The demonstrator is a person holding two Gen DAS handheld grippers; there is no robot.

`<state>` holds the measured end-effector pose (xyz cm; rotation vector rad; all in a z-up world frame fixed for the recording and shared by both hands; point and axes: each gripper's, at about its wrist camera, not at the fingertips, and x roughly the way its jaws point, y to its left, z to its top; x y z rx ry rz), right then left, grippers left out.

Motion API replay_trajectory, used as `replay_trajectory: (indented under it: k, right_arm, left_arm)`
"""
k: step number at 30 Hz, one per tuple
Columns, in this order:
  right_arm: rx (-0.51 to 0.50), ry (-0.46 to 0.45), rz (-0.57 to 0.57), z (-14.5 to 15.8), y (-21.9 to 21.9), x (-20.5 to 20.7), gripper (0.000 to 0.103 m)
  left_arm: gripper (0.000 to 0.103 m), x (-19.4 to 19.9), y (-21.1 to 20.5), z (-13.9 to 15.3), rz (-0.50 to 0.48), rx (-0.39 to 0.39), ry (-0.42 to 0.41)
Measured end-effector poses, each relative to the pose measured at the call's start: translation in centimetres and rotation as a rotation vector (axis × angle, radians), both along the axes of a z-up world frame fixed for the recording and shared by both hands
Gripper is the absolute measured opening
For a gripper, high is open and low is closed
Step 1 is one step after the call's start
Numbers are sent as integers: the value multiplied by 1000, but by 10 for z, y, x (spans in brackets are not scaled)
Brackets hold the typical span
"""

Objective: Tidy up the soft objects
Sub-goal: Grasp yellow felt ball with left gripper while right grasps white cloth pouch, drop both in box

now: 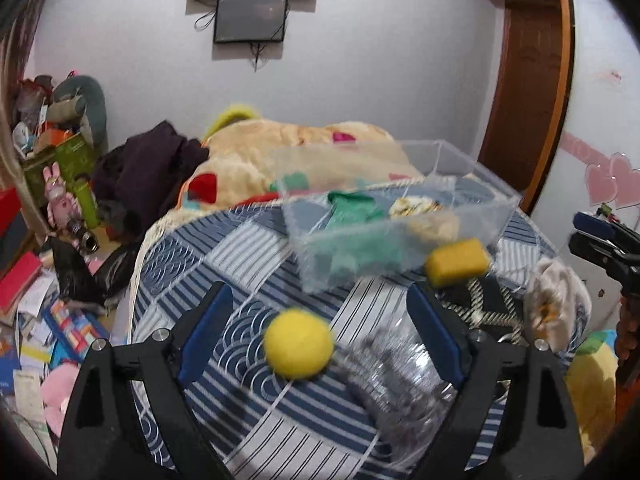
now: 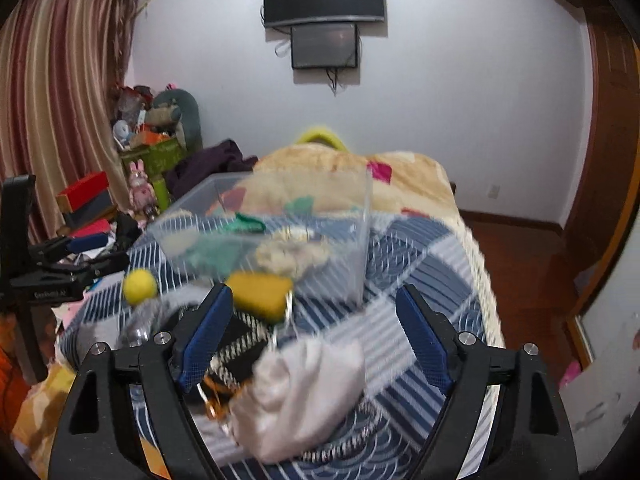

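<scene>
A clear plastic box (image 1: 472, 216) stands on the blue striped bed cover and holds a green cloth (image 1: 352, 208) and a pale soft item (image 1: 420, 208). My left gripper (image 1: 320, 328) is open around a yellow fuzzy ball (image 1: 298, 344) on the cover. A yellow sponge (image 1: 456, 262) lies by the box's near corner. My right gripper (image 2: 316, 332) is open above a white soft cloth (image 2: 308, 392). The sponge (image 2: 260, 292), the ball (image 2: 139, 286) and the box (image 2: 360, 248) also show in the right wrist view. A clear plastic bottle (image 1: 400, 364) lies beside the ball.
A beige blanket (image 1: 288, 148) and dark clothes (image 1: 148, 168) lie at the bed's far end. A black patterned item (image 2: 236, 344) lies under the white cloth. Clutter covers the floor (image 1: 36, 312) to the left. A yellow plush (image 1: 592, 376) sits at the right edge.
</scene>
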<state>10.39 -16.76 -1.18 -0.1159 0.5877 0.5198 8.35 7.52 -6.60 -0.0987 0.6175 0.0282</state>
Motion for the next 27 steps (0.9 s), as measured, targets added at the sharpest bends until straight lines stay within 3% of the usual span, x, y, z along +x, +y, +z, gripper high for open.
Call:
replay_trajectory:
  k: [8,12,16,20,27]
  right_arm:
    - [-3,127,-11,-42,-10,0,81]
    - [24,164,-19,-54,-17,-3,81]
    - [57,191,5,-57,-21,-7,59]
    - [65,193,16,-57,-19,-10,50]
    - [91,177,12,-49,-24,-17,43]
  left_arm:
    - [88,1,6,-35,29,13,68]
    - [77,6,11,-44,27,-22,85]
    - [67,8,13,-48,20,-53,83]
    - [45,10,10,-50,-8,-77,89]
    - [44,3,9,-45,-6,-69,70]
